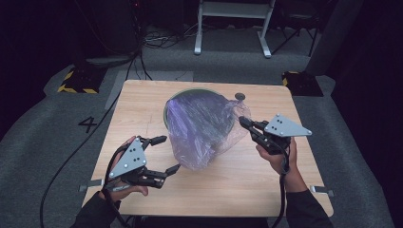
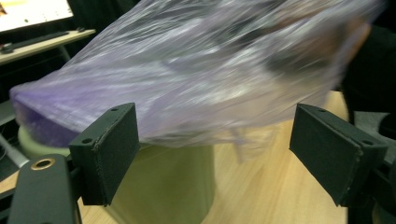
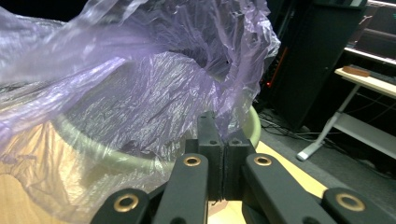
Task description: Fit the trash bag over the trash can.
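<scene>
left gripper (image 1: pixel 172 153): agape, empty | right gripper (image 1: pixel 243 122): pinching bag (image 1: pixel 202 126) | bin (image 2: pixel 163 186): mostly hidden

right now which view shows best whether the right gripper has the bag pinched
The right gripper view: the right gripper has its jaws shut on the purple bag film. The high view shows it small at the bag's edge; the left gripper view shows blurred bag.

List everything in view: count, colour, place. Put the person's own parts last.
plastic bag: one, translucent purple, draped over the bin at table centre
bin: one, pale green, under the bag
table: one, light wood
white-legged frame: one, floor behind the table
hazard-striped blocks: two, black and yellow, beyond the far corners
left gripper: one, black, open, near side of the bag
right gripper: one, black, shut on the bag's edge
hands: two, holding the grippers
</scene>
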The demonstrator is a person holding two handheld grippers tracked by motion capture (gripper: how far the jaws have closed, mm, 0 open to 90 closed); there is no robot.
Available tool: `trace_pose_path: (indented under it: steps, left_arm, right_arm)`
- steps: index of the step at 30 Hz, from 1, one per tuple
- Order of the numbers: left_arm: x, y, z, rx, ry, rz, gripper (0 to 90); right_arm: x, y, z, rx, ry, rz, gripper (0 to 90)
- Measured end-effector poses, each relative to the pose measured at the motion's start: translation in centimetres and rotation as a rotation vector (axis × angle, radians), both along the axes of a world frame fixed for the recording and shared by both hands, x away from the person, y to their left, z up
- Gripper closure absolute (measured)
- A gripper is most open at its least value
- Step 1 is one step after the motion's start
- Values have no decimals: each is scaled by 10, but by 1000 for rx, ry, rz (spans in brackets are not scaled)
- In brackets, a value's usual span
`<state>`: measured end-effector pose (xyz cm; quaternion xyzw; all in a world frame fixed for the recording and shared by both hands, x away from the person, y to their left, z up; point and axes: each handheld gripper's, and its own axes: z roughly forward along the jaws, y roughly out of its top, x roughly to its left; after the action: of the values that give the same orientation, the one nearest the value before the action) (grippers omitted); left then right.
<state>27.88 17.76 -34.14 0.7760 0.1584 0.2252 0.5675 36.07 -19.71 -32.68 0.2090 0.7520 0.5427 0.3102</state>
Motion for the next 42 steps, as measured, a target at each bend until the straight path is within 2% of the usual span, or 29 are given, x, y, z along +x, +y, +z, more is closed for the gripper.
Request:
trace_pose_path:
  steps: [5,7,10,15,18,20,23,25,27,31,34,36,39,42]
  left_arm:
    - [-15,-5,7,8,-9,-45,152]
    - [-20,-8,12,1,-21,-63,153]
    - [-25,-15,22,-31,-27,-86,153]
    - [-27,-32,32,-4,-45,-101,153]
    - [-22,-45,28,72,-60,-26,155]
    - [-16,-52,24,86,-43,14,162]
    - [-6,-56,20,116,-53,77,196]
    - [1,-55,17,110,-54,106,302]
    - [8,-52,16,114,-57,106,450]
    - [14,-43,13,125,-107,128,695]
    - [18,-31,11,85,-126,139,839]
    - [20,-24,9,55,-125,148,890]
    - [21,-15,6,50,-117,161,895]
    - [23,-5,3,28,-85,172,896]
  right_arm:
    - [-1,-2,1,-2,-9,-20,896]
    - [-1,-3,1,-7,-12,-27,896]
    - [-1,-4,2,-7,-14,-30,896]
    - [-3,-2,1,-20,-21,-31,894]
    - [-4,-2,1,-18,-21,-24,891]
    - [-5,-2,1,-15,-18,-16,888]
    - [-6,-1,0,-13,-21,5,885]
    - [-7,-1,0,-9,-19,19,884]
    - [-7,-1,0,-4,-14,34,884]
    - [-5,-5,-1,16,7,52,886]
    - [-3,-5,-3,50,25,65,891]
    - [-4,-5,-5,50,32,83,893]
    - [-5,-6,-11,59,53,93,895]
    - [-8,-10,-15,71,65,101,895]
